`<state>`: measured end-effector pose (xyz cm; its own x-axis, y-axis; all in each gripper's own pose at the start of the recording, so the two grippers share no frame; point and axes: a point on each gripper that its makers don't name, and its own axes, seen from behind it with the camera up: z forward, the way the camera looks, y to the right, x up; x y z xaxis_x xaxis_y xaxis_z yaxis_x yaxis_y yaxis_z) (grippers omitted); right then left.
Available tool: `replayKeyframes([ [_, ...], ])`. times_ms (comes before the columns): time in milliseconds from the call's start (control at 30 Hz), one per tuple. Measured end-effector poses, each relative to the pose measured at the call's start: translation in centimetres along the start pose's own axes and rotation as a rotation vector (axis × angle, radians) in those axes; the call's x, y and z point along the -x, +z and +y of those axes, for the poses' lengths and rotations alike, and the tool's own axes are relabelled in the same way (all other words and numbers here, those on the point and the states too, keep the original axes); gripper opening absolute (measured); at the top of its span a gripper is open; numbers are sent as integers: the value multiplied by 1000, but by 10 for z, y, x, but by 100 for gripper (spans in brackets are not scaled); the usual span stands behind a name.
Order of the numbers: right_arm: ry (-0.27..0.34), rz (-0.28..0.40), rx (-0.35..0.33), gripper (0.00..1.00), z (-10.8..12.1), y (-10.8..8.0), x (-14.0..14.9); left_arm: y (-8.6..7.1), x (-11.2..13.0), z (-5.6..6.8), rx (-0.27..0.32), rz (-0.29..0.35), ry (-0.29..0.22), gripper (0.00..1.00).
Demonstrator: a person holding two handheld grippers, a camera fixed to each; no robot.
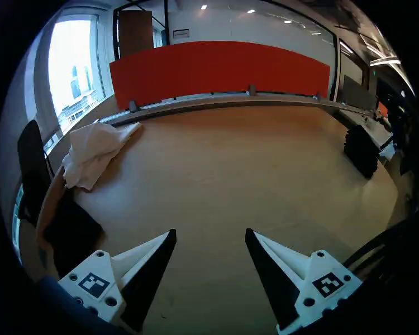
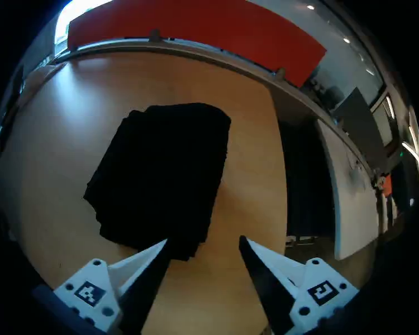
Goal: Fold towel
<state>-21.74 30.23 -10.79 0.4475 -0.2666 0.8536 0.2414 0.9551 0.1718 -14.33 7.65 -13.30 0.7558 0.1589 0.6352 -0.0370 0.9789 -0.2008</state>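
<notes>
In the left gripper view a crumpled white towel (image 1: 92,151) lies at the far left of the wooden table (image 1: 232,173), well ahead and to the left of my left gripper (image 1: 209,237), which is open and holds nothing. A folded black towel stack (image 1: 361,151) sits at the table's right edge. In the right gripper view that black stack (image 2: 162,176) lies flat just ahead of my right gripper (image 2: 204,243), which is open above its near edge. The stack's near corner is hidden behind the left finger.
A red divider panel (image 1: 220,70) runs along the table's far edge. A dark chair (image 1: 33,167) and a dark cloth (image 1: 70,229) stand at the left side. Beyond the table's right edge (image 2: 279,184) is a gap, then a white desk (image 2: 349,190).
</notes>
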Motion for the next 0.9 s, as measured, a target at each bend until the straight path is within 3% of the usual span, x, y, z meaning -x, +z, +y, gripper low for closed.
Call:
replayKeyframes([
  [467, 39, 73, -54, 96, -13, -6, -28, 3, -3, 2, 5, 3, 4, 91],
  [900, 70, 139, -92, 96, -19, -1, -75, 2, -4, -2, -4, 4, 2, 91],
])
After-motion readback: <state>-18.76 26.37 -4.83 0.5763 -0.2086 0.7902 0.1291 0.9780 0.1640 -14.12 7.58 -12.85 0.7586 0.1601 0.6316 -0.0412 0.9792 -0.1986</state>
